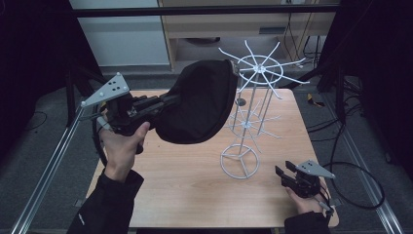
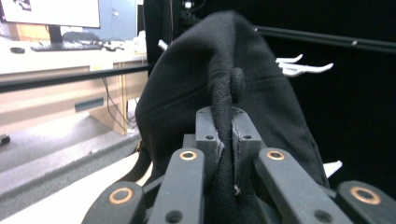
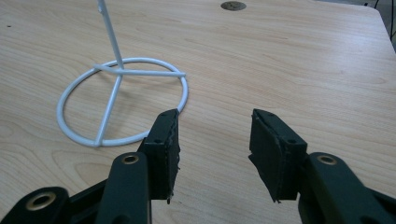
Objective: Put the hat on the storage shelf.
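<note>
While the wooden table (image 1: 195, 190) lies mostly bare in front of you, the biggest thing over it is the black hat (image 1: 197, 102), carried in the air above the far left part of the top, its crown up against the upper ring of the white wire rack (image 1: 251, 114). That rack stands right of centre, nearer the far edge than yours, its round base (image 3: 122, 100) flat on the wood and two tiers of hooked arms spreading from the post.

Your left gripper (image 2: 223, 135) has its jaws pinched tight on a bunched fold of the hat's fabric, so the cloth hangs from that one grip, as the left gripper view shows. Your right gripper (image 3: 212, 140) rests on the table near the near right corner, jaws standing moderately wide with nothing between them, aimed at the rack's base and just short of it.

The step in hand looks like hanging the hat on an upper arm. Next you likely need to lift the hat's opening over a hook tip (image 2: 303, 67), then lower it before letting go. The rack looks light, so you may want to steady its base with the free gripper.
</note>
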Demonstrator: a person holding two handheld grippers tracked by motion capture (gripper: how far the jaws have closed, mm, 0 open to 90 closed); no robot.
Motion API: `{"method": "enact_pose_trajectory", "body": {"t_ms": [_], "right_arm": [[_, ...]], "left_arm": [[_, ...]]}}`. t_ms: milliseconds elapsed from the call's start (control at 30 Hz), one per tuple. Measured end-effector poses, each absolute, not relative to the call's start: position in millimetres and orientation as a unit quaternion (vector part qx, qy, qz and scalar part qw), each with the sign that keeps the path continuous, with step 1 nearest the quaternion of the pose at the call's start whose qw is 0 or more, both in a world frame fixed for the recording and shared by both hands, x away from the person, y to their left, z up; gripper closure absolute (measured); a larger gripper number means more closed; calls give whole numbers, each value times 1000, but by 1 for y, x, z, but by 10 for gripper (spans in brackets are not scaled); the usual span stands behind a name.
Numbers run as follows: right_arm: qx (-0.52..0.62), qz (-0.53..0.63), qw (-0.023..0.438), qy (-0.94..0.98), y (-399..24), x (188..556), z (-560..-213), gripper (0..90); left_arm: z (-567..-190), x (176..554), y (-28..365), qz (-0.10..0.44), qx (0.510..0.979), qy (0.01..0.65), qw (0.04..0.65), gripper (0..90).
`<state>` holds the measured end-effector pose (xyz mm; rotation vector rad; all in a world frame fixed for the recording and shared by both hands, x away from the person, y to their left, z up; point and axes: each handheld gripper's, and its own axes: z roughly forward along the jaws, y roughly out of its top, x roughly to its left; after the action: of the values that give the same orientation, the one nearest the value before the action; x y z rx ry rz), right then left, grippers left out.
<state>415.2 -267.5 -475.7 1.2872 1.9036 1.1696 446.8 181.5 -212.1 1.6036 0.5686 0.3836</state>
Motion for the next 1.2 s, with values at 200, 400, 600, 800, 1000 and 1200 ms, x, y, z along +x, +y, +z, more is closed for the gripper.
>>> {"method": "enact_pose_trajectory", "body": {"t_ms": [200,400,600,800,1000,1200], "right_arm": [[480,435,279,709,-268,416,-476,512],[484,435,280,706,-268,416,-476,470],[485,433,282,705,-267,416,-477,448],[485,432,283,706,-267,416,-477,440],[486,432,284,704,-267,416,-477,419],[487,431,290,702,-267,416,-478,385]], "left_arm": [[-227,455,177,170,719,260,622,802],[-240,461,171,168,732,270,602,773],[-249,464,165,181,745,272,582,684],[-254,455,173,193,741,268,584,507],[-260,440,191,209,730,273,591,369],[-293,427,221,225,732,300,569,317]]}}
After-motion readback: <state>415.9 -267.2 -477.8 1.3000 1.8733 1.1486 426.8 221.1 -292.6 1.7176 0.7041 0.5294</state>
